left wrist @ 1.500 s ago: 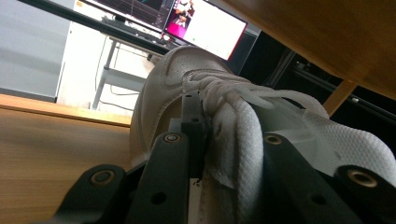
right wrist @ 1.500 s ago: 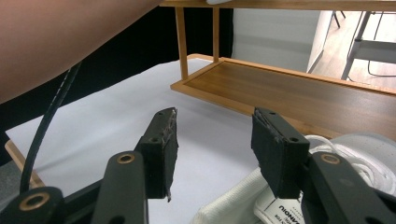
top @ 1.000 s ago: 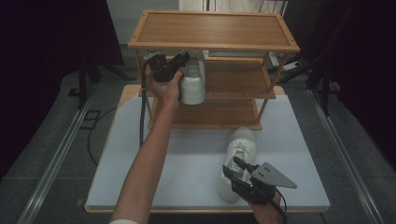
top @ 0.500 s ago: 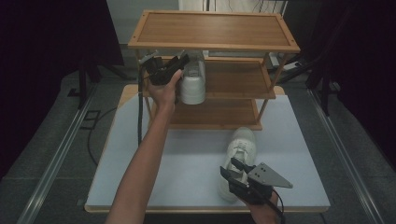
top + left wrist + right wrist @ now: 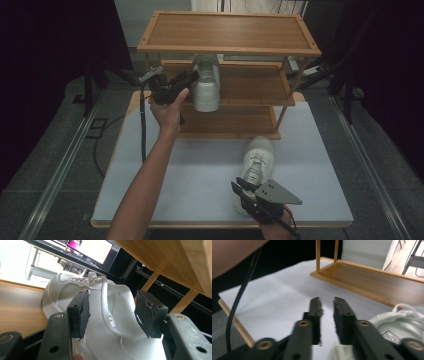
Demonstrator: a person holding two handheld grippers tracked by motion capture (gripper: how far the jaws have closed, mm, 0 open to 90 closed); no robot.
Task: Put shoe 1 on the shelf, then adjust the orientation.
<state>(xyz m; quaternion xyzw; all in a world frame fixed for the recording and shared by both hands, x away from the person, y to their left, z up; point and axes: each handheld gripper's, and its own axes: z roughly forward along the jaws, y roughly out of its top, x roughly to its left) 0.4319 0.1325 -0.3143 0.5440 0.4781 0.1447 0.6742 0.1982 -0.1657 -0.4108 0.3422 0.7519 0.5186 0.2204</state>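
Left gripper [image 5: 192,77] withdrew, jaws opening around shelved shoe [image 5: 100,315].

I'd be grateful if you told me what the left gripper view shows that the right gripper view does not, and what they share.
Left gripper view: a white sneaker on the middle shelf, heel collar between open jaws, and a monitor behind. Right gripper view: the white tabletop, a second sneaker lying on it beside nearly shut jaws, and a black cable. Both: the wooden rack and black jaws.
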